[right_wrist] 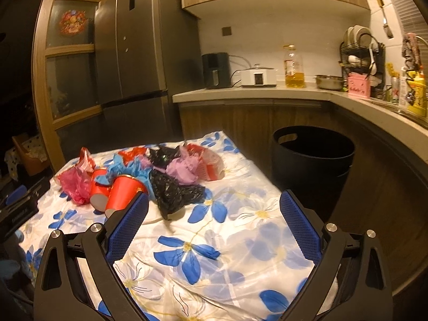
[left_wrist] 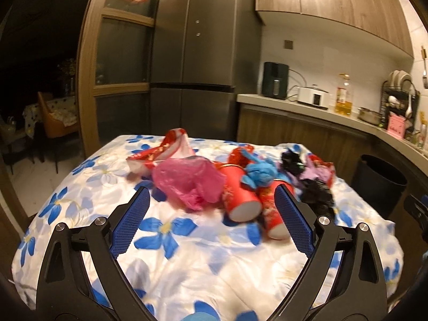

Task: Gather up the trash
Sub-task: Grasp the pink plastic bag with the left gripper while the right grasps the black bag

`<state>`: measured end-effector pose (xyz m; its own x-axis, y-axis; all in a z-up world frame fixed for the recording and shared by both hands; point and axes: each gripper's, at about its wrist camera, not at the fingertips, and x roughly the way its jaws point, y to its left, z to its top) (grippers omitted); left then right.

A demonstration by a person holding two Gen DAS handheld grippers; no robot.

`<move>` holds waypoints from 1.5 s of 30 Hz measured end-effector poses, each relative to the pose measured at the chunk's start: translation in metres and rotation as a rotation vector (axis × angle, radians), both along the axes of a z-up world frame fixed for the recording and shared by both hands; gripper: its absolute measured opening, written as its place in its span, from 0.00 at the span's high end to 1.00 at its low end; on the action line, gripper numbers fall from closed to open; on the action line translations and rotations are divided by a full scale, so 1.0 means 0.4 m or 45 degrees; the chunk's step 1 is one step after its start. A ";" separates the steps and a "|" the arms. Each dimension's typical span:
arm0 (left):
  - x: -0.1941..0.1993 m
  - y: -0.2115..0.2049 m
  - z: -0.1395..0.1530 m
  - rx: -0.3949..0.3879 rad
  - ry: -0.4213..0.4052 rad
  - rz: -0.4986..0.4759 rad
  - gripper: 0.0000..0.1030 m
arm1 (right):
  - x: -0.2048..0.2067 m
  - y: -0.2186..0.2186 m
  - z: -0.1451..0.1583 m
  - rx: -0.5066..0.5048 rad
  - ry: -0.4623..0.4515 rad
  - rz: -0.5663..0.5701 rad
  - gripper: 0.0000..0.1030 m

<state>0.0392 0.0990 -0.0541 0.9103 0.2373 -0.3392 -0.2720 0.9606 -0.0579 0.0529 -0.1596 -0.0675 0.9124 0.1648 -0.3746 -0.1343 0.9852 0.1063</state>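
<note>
Trash (right_wrist: 149,176) lies heaped at the far end of the tabletop (right_wrist: 227,254), on its blue-flowered cloth. The left tongs (left_wrist: 212,219) hang spread wide and empty, just short of the pink plastic bag (left_wrist: 187,182) and two tipped red paper cups (left_wrist: 240,200). The right tongs (right_wrist: 214,223) gape wide too, holding nothing, with a crumpled black bag (right_wrist: 174,192) ahead. A black bin (right_wrist: 313,155) stands on the floor just beyond the tabletop's right edge. Blue, purple and red wrappers are tangled through the pile.
</note>
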 end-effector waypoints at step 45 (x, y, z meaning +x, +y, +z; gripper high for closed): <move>0.175 0.047 -0.043 -0.059 0.095 -0.141 0.99 | 0.267 0.177 -0.126 -0.029 0.061 0.302 0.98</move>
<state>0.1090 0.1179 -0.0711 0.9018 0.1196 -0.4153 -0.1700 0.9817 -0.0863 0.1598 -0.0889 -0.1179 0.8302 0.3635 -0.4227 -0.3579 0.9288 0.0959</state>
